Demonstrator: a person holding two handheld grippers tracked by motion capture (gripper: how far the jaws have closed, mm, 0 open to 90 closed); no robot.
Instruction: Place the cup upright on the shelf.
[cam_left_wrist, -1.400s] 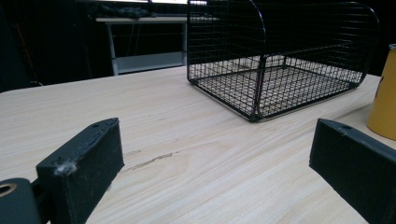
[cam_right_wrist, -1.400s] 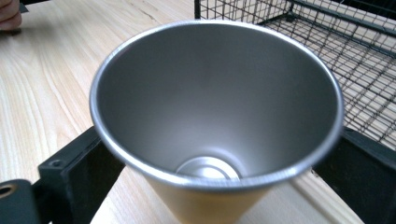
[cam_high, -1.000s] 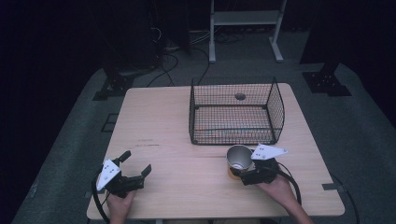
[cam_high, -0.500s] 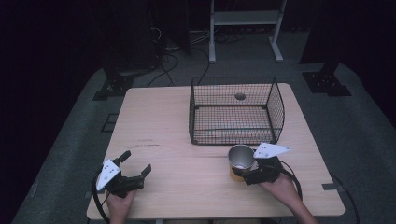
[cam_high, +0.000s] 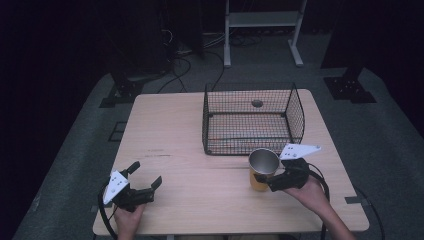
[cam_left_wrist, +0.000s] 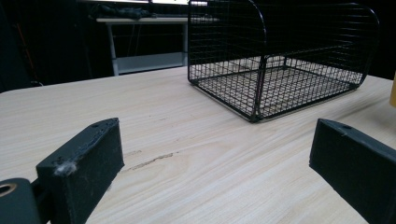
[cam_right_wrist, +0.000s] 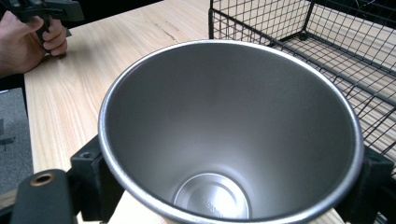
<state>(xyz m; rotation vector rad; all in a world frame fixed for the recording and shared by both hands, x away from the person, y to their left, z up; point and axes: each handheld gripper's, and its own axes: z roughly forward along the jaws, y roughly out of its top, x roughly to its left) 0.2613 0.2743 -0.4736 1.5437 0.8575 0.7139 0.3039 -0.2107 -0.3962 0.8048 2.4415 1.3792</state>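
A metal cup (cam_high: 262, 172) with a yellow outside and a bare steel inside (cam_right_wrist: 229, 135) stands upright near the front of the wooden table (cam_high: 170, 130), just in front of the black wire basket (cam_high: 250, 120). My right gripper (cam_high: 261, 181) is shut on the cup, one jaw on each side of its wall. I cannot tell whether the cup rests on the table. My left gripper (cam_high: 146, 174) sits low at the table's front left, open, with bare wood between its jaws (cam_left_wrist: 215, 158).
The basket (cam_left_wrist: 280, 70) has nothing in it and sits at the back middle of the table; its mesh (cam_right_wrist: 327, 42) is close behind the cup. A round hole (cam_high: 257, 103) marks the tabletop under it. A white metal stand (cam_high: 260, 20) and cables are on the floor beyond.
My right gripper has shifted slightly to the right with the cup, which now sits more upright. The left gripper has not moved.
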